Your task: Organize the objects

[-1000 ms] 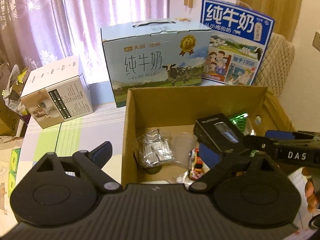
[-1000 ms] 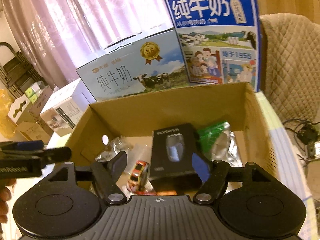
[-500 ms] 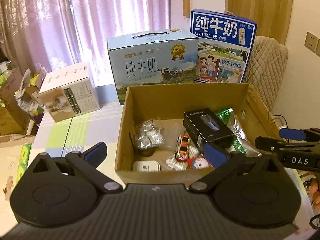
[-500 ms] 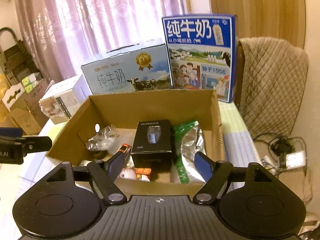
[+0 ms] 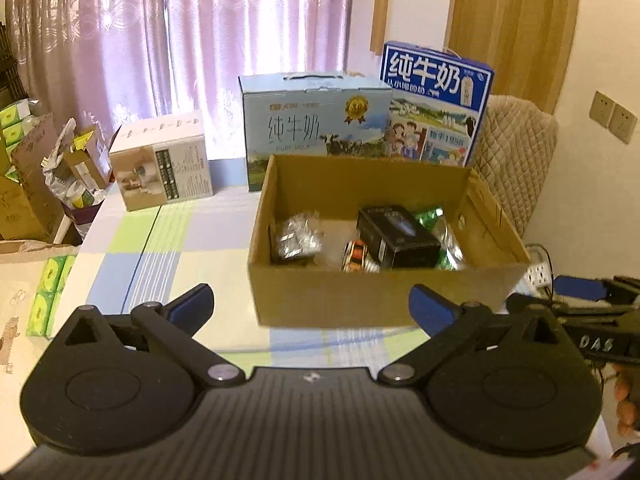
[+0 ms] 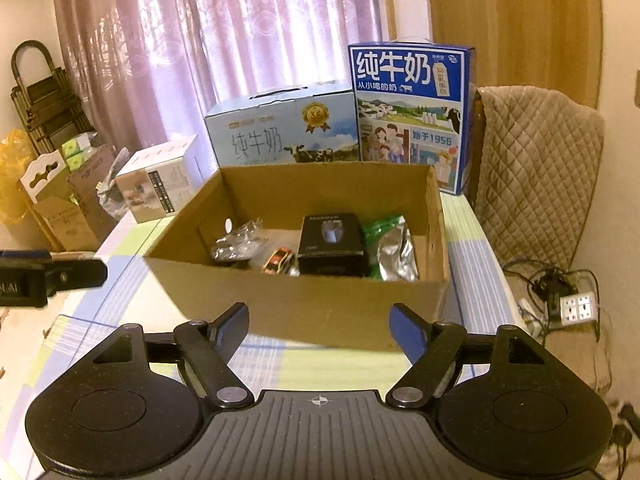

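Bench point(image 5: 192, 240): covered with a pastel checked cloth in green, blue and white.
Cardboard box point(image 5: 376, 300): open at the top, standing on the bench just ahead of both grippers, near wall facing the cameras.
Black carton point(image 5: 396, 236): lying inside the cardboard box, right of centre, printed with a pale product picture on top.
Toy car point(image 6: 278, 261): orange and white, inside the box just left of the black carton.
Clear crinkled packet point(image 5: 298, 234): silver contents, at the left end of the box floor.
Green and silver foil pouch point(image 6: 394, 248): inside the box, against the right side of the black carton.
Left gripper point(image 5: 310, 306): fingers spread wide, nothing between them, held apart from the box on its near side.
Right gripper point(image 6: 320, 326): fingers parted, less widely, empty, also short of the box's near wall.
Pale blue milk case point(image 5: 316, 124): upright behind the box, carry handle on top.
Dark blue milk case point(image 5: 434, 108): taller, to the right of the pale one.
White appliance carton point(image 5: 162, 164): on the bench, far left.
Quilted chair back point(image 6: 536, 160): beyond the right edge of the bench.
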The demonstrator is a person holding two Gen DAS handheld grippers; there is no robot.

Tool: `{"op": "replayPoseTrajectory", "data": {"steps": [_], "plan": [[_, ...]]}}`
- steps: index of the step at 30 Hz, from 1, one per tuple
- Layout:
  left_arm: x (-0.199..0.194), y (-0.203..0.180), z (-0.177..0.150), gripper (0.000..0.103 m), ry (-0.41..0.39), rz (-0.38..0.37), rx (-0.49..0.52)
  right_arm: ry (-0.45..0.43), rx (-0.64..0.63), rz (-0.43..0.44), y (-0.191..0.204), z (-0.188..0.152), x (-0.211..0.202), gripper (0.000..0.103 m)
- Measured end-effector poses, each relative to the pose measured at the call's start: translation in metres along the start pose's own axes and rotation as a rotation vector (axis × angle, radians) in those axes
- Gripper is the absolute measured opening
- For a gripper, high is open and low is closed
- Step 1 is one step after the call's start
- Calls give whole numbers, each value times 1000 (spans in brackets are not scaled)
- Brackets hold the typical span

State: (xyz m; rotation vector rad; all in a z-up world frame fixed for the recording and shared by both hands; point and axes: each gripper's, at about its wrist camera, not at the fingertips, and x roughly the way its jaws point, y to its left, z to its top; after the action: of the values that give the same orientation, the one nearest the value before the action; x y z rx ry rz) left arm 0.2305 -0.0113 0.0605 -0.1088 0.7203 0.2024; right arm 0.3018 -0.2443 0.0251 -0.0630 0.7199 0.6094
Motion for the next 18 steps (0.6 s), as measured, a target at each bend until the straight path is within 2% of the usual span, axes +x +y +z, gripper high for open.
{"op": "replayPoseTrajectory", "data": {"steps": [8, 18], "plan": [[-38, 25, -37, 102, 46, -34, 28, 20, 83, 5, 29, -31, -37, 74], [-74, 41, -83, 102, 89, -88, 62, 43, 105, -2, 66, -80, -79, 74]]}}
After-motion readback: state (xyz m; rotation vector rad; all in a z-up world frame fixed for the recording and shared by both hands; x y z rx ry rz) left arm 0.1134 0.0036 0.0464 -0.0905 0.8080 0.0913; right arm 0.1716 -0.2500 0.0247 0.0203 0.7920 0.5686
